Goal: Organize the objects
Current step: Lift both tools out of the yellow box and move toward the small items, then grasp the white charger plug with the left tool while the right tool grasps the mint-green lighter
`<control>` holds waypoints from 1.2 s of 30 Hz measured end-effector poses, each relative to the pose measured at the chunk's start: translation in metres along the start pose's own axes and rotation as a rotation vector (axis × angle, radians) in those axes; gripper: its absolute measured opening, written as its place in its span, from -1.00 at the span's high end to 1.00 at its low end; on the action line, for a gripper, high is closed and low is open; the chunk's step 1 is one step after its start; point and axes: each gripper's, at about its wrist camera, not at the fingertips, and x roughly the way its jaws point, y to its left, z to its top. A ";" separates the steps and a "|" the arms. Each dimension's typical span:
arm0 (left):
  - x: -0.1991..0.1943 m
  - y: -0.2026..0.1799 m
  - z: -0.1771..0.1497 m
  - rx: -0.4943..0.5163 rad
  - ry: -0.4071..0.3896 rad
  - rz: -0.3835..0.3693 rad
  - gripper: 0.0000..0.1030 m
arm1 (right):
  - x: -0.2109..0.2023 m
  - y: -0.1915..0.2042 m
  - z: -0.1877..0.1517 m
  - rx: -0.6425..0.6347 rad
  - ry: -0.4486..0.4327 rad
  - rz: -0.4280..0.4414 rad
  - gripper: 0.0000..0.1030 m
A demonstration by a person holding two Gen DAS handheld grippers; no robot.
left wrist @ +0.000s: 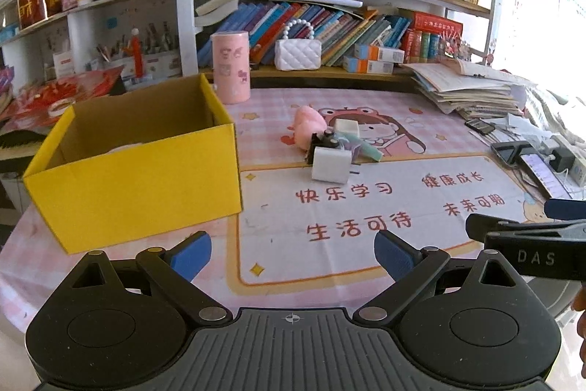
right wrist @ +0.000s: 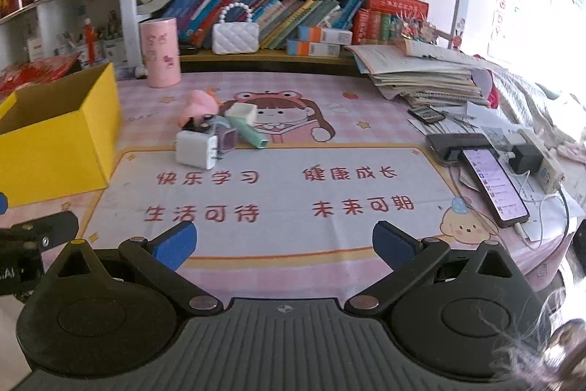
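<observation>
A small heap lies mid-mat: a white charger cube (left wrist: 330, 165) (right wrist: 196, 153), a black piece (left wrist: 324, 140), a pink soft toy (left wrist: 307, 124) (right wrist: 197, 105), a second pale cube (left wrist: 346, 127) (right wrist: 241, 113), a mint-green stick (left wrist: 368, 149) (right wrist: 249, 134) and a purple block (right wrist: 227, 139). A yellow cardboard box (left wrist: 139, 185) (right wrist: 55, 149) stands open to their left, something pale inside. My left gripper (left wrist: 293, 255) hovers open near the mat's front, well short of the heap. My right gripper (right wrist: 284, 244) is open too, beside the left one, nothing between its fingers.
A pink cylinder tin (left wrist: 231, 66) (right wrist: 161, 52) stands behind the box. A paper stack (left wrist: 472, 90) (right wrist: 425, 76) and phones with cables (right wrist: 490, 178) crowd the right side. Bookshelves with a white quilted purse (left wrist: 297, 52) line the back. The other gripper's body (left wrist: 531, 244) juts in at right.
</observation>
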 end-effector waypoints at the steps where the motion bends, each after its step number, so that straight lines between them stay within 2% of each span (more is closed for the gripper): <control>1: 0.003 -0.001 0.002 -0.004 0.001 0.004 -0.89 | 0.004 -0.003 0.003 0.003 0.003 0.002 -1.00; 9: 0.027 -0.009 0.017 -0.045 0.002 0.019 -0.89 | 0.035 -0.011 0.025 -0.031 0.001 0.050 -0.93; 11: 0.034 -0.012 0.020 -0.051 0.006 0.023 -0.89 | 0.044 -0.014 0.031 -0.041 0.004 0.069 -0.80; 21: 0.083 -0.033 0.042 -0.077 0.039 0.065 -0.89 | 0.095 -0.032 0.062 -0.106 0.023 0.170 -0.45; 23: 0.092 -0.039 0.045 -0.072 0.054 0.077 -0.88 | 0.105 -0.038 0.067 -0.104 0.029 0.189 -0.27; 26: 0.105 -0.045 0.051 -0.073 0.072 0.094 -0.87 | 0.120 -0.046 0.073 -0.101 0.048 0.225 -0.12; 36: 0.162 -0.062 0.067 -0.042 0.087 0.108 -0.85 | 0.171 -0.057 0.102 -0.125 0.051 0.321 -0.10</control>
